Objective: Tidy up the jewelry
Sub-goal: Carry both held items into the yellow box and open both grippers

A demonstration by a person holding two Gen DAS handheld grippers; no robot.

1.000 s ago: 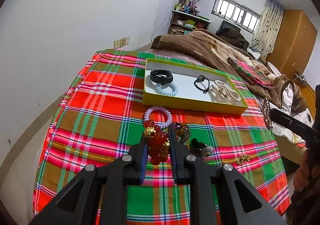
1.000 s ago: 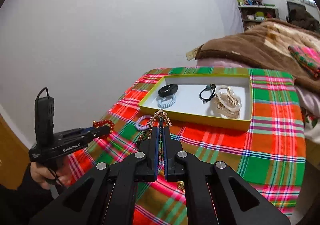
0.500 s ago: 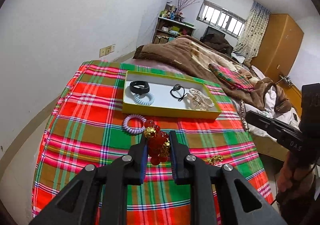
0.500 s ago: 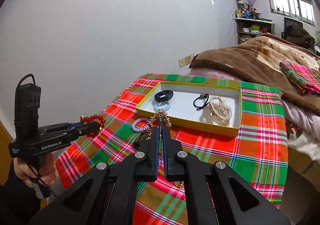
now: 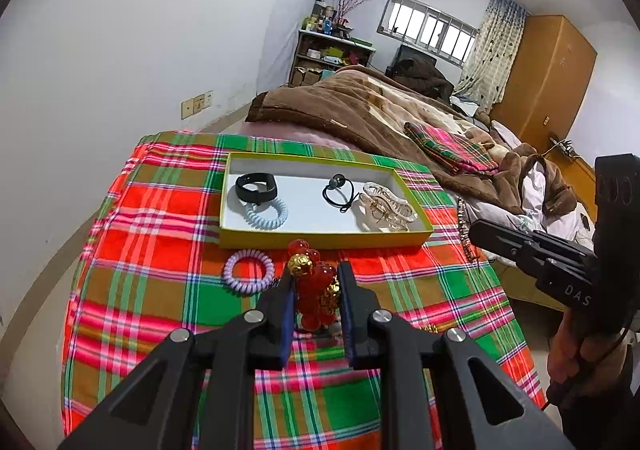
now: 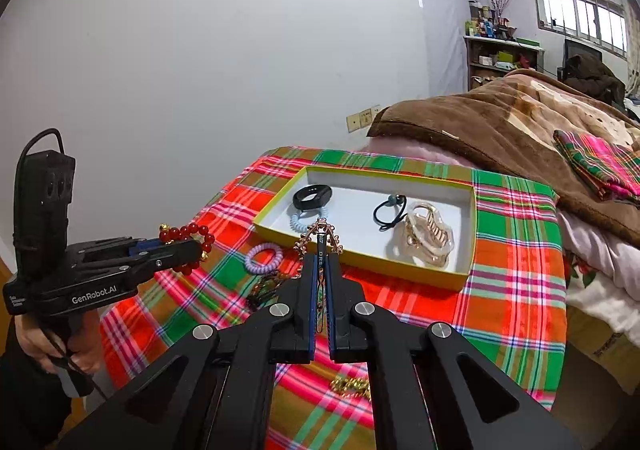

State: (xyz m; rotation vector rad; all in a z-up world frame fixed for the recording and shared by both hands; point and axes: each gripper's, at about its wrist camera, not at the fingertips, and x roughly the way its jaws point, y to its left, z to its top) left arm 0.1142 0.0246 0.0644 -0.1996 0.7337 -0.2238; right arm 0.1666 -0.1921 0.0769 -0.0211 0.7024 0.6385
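Note:
My left gripper [image 5: 314,282] is shut on a red bead bracelet [image 5: 316,290] with gold beads, held above the plaid cloth; it also shows in the right wrist view [image 6: 188,246]. My right gripper [image 6: 320,246] is shut on a rose-gold chain bracelet [image 6: 318,236], held above the cloth in front of the yellow-rimmed tray [image 6: 360,262]. The tray [image 5: 320,240] holds a black band [image 5: 256,186], a pale blue coil tie [image 5: 266,214], a black hair tie [image 5: 340,192] and a clear claw clip [image 5: 386,206].
A lilac coil tie [image 5: 248,272] lies on the plaid cloth [image 5: 160,234] before the tray. A gold piece [image 6: 350,386] and a dark beaded item [image 6: 266,286] lie on the cloth. A brown blanket [image 5: 360,106] lies behind. A wall is at the left.
Both grippers have risen and drawn back from the cloth with their bracelets; the tray looks smaller and farther. The right gripper has come closer on the left view's right.

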